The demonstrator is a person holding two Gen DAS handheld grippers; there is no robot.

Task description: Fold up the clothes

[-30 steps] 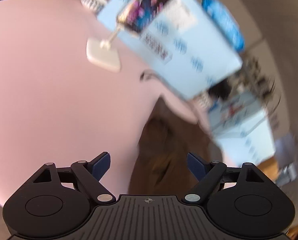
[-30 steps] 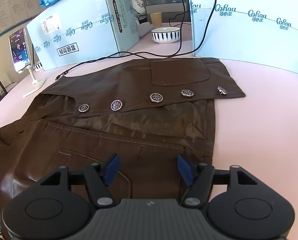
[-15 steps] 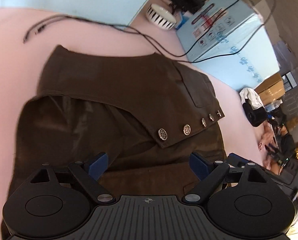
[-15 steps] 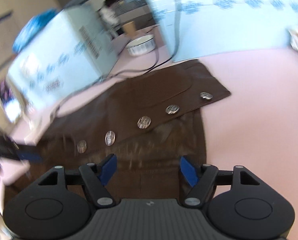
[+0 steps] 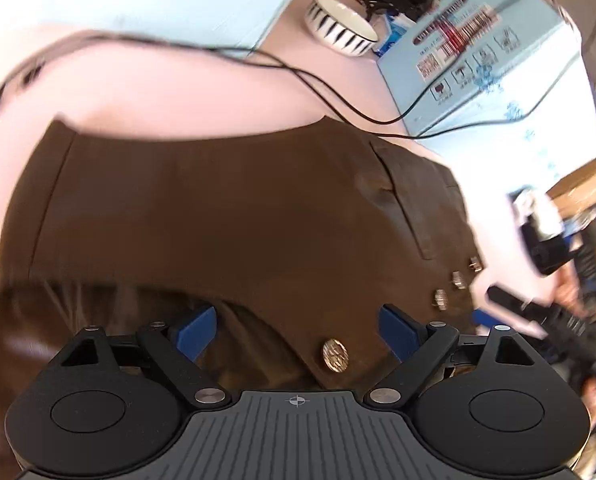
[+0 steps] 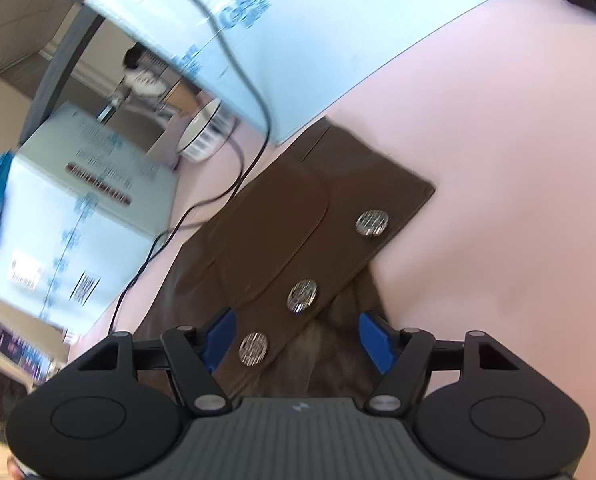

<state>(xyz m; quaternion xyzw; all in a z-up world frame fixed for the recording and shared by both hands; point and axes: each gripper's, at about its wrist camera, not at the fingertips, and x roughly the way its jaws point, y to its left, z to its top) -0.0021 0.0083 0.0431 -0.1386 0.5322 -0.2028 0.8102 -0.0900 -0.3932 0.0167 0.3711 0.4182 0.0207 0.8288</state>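
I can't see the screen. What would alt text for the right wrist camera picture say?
A brown leather-look garment with a row of silver buttons lies on a pink table, seen tilted. The right gripper hangs over it, its blue-tipped jaws closing but apart, nothing gripped. Behind stand pale blue boxes, black cables and a striped bowl.

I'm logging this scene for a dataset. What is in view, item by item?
brown leather-look garment: one, brown, spread on the table, front panel folded over.
round silver metal buttons: at least four, silver, along the panel's edge.
pale blue cardboard boxes: at least two, behind the garment.
striped ceramic bowl: one, white and black, between the boxes.
black cables: at least two, across the table.
pink table: one.
left gripper: open, above the garment.
right gripper: jaws closing, pads clear of the buttoned edge between them.
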